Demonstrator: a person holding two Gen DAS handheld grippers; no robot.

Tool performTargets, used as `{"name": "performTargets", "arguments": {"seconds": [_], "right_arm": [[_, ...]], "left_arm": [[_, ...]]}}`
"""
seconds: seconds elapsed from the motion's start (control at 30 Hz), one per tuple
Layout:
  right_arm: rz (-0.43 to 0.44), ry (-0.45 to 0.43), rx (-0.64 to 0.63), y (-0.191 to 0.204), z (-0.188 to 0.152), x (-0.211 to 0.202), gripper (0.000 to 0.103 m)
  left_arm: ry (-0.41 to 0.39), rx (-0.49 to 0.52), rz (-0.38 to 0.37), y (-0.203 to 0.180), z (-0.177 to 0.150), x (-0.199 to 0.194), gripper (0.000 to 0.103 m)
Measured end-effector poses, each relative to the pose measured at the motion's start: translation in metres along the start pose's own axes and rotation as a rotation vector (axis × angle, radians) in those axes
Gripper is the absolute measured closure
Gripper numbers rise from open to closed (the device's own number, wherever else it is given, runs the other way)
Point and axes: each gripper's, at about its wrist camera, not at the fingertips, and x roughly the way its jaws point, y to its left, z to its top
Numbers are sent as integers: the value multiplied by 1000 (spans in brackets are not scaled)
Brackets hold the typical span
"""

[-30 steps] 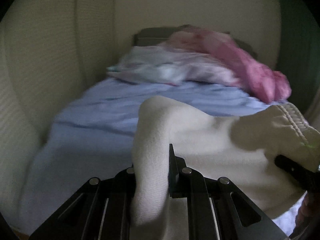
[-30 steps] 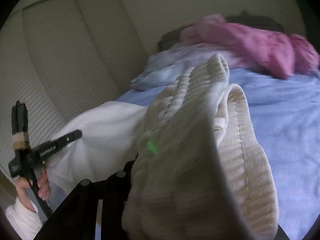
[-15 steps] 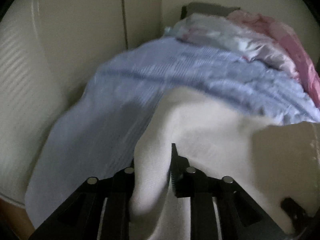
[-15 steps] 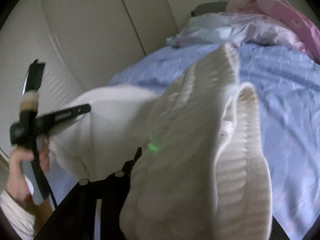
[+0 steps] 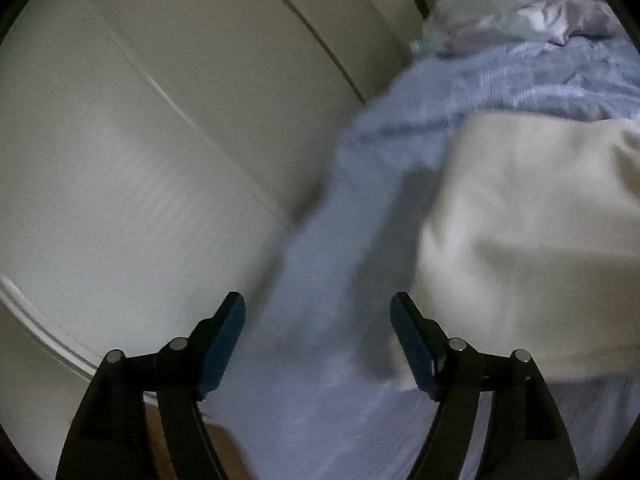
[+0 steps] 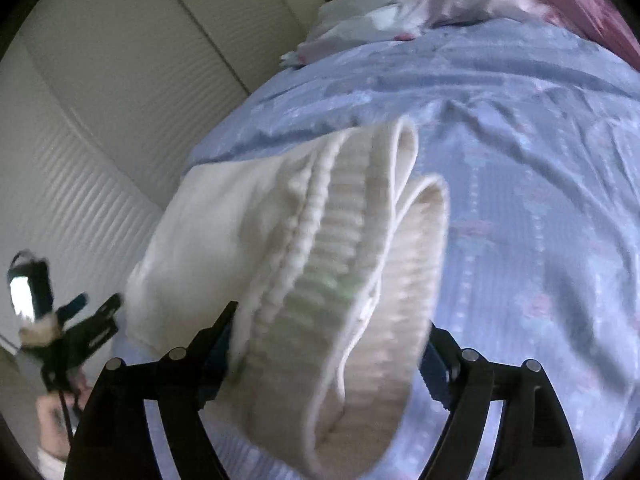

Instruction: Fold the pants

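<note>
The cream pants (image 5: 520,232) lie on the blue bedspread (image 5: 320,320), right of my left gripper (image 5: 318,332), which is open and empty with nothing between its jaws. In the right wrist view the ribbed waistband of the pants (image 6: 340,280) lies between the wide-open jaws of my right gripper (image 6: 328,344), resting on the bed. The left gripper (image 6: 76,328) shows at the far left of that view, beside the pants' left edge.
A blue patterned bedspread (image 6: 540,180) covers the bed. Pale pillows (image 6: 400,4) and a pink blanket (image 6: 592,4) lie at the head. A cream panelled wall (image 5: 140,140) runs close along the bed's left side.
Both grippers have opened and let go of the pants, which now lie on the bed. The left gripper has swung left, away from the fabric.
</note>
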Motion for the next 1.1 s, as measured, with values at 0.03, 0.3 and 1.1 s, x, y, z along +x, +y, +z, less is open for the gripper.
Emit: {"name": "performTargets", "arguments": {"seconds": [0.03,0.3,1.1], "right_arm": [[3,-8,21,-4,-1,-11,23],[-90,-210,-104,-17,12,-142,23],[-403,-398,-196,-87,-141,-404,5]], "left_arm": [[-34,7,-5,4,-1,-25,19],[-134,-76,-300,21,-17,-166,12],[-311,-40,-753,-52,-79,-434,0]]}}
